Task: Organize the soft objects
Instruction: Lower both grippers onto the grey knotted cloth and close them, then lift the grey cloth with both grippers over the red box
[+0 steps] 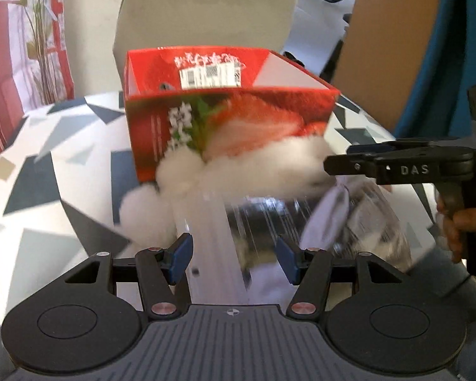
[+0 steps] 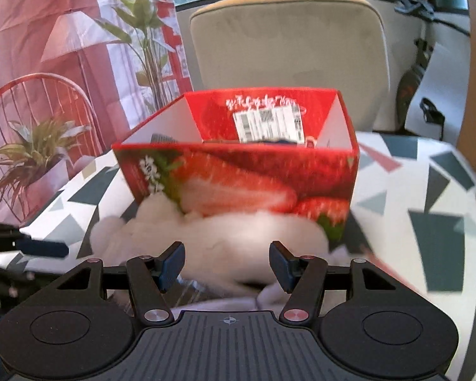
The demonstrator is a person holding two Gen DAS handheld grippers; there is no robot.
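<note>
Left wrist view: the red strawberry box (image 1: 228, 108) stands open-topped on the patterned bench (image 1: 47, 171), and it serves as the landmark here. Heaped against the box's near wall is a mound of white fluffy stuffing (image 1: 238, 165), touching the cardboard. Just nearer the camera than the stuffing lies a clear plastic bag (image 1: 349, 219), crinkled and glossy, apparently the wrapper the fluff belongs with.

The left hand-held gripper (image 1: 234, 255) is held roughly half open, its blue pads either side of the plastic sheet but not visibly pressing on it; blur hides whether anything is pinched. The right hand-held gripper (image 2: 227, 263), seen in its own view, is likewise about half open over the stuffing in front of the box, with nothing clearly clamped. In the left wrist view it comes in from the right of the box, carried by a person's hand (image 1: 457, 225).

The box's open top faces up, most likely so the soft material can be dropped in from above, and something dark already sits low inside. Both tools point at the near side of the box, probably to gather the fluff from two sides, since one pinch would only tear off a tuft.
</note>
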